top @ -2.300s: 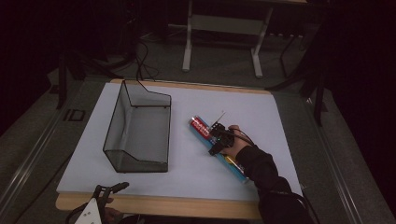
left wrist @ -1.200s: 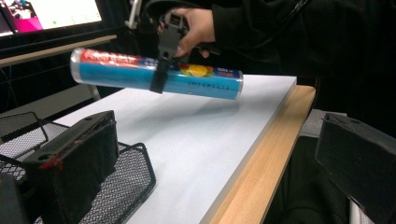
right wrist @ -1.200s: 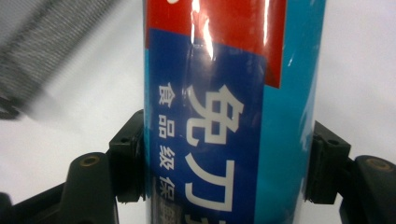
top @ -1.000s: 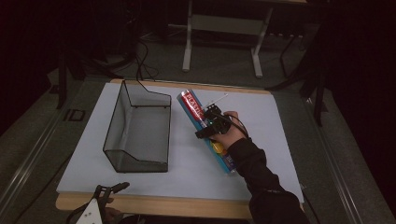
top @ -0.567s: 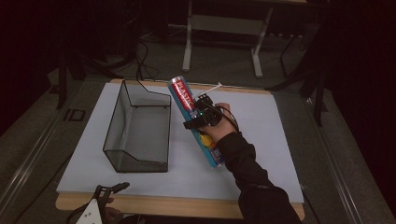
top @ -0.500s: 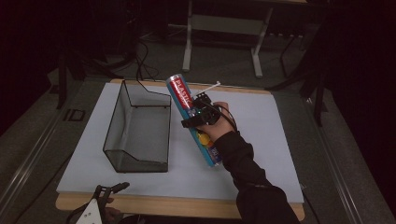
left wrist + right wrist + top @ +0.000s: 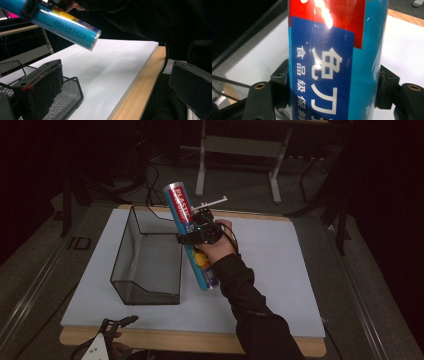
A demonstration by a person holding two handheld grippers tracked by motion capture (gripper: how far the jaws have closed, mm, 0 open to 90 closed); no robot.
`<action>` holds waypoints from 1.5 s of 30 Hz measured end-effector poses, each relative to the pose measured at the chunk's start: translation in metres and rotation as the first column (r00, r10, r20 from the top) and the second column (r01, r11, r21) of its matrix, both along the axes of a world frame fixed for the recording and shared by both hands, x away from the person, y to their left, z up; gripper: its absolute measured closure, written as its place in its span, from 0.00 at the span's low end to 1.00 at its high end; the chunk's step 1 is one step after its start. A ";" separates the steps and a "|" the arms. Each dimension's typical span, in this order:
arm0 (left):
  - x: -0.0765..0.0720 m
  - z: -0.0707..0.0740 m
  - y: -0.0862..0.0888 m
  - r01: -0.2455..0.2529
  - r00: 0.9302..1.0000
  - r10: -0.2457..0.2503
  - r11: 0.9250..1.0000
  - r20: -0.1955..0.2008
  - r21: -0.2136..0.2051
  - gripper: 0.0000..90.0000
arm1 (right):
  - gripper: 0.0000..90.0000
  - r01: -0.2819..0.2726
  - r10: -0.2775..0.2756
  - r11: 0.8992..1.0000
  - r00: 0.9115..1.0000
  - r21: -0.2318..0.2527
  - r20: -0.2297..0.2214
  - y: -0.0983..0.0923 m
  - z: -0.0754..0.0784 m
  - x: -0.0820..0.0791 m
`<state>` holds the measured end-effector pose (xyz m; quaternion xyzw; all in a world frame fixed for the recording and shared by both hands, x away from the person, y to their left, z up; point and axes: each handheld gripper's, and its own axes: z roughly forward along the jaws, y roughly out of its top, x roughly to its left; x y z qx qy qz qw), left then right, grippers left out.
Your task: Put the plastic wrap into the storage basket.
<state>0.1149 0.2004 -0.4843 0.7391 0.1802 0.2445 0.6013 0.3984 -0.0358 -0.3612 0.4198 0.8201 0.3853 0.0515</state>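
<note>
Dim room, grey floor (image 7: 45,285). White tabletop (image 7: 280,265), wood edge. Grey metal stand (image 7: 240,147) behind, cables (image 7: 150,190) on floor.

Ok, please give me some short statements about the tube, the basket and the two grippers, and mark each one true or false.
1. The right gripper is shut on the blue tube. True.
2. The blue tube lies flat on the table. False: it is lifted and tilted, its red end highest.
3. The wire basket stands on the white board, to the left of the tube. True.
4. The left gripper holds the basket. False: it is open near the table's front edge, holding nothing.
5. The tube is inside the basket. False: it is held beside it.
</note>
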 end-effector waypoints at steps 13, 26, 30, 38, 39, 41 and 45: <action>-0.001 0.001 0.000 0.000 1.000 0.000 1.000 0.003 -0.001 0.00 | 0.35 0.106 -0.112 0.986 0.993 0.131 0.036 0.035 0.004 0.003; -0.003 0.001 0.001 -0.008 1.000 0.008 1.000 0.016 -0.009 0.00 | 0.35 0.231 -0.238 0.943 0.971 0.238 -0.001 0.058 -0.042 0.016; -0.002 0.001 0.000 -0.003 1.000 0.003 1.000 0.010 -0.005 0.00 | 0.35 0.257 -0.255 0.940 0.966 0.224 -0.038 0.064 -0.064 0.018; -0.003 0.001 0.000 0.004 1.000 -0.004 1.000 0.012 -0.007 0.00 | 0.35 0.311 -0.286 0.933 0.946 0.183 -0.151 0.073 -0.096 0.018; -0.003 0.001 0.000 0.003 1.000 -0.003 1.000 0.011 -0.007 0.00 | 0.35 0.312 -0.284 0.933 0.944 0.178 -0.165 0.074 -0.099 0.018; -0.003 0.001 0.000 0.004 1.000 -0.003 1.000 0.012 -0.008 0.00 | 0.35 0.331 -0.304 0.928 0.938 0.169 -0.168 0.074 -0.103 0.018; -0.003 0.001 -0.001 0.006 1.000 -0.006 1.000 0.011 -0.004 0.00 | 0.35 0.339 -0.311 0.927 0.934 0.158 -0.178 0.073 -0.105 0.020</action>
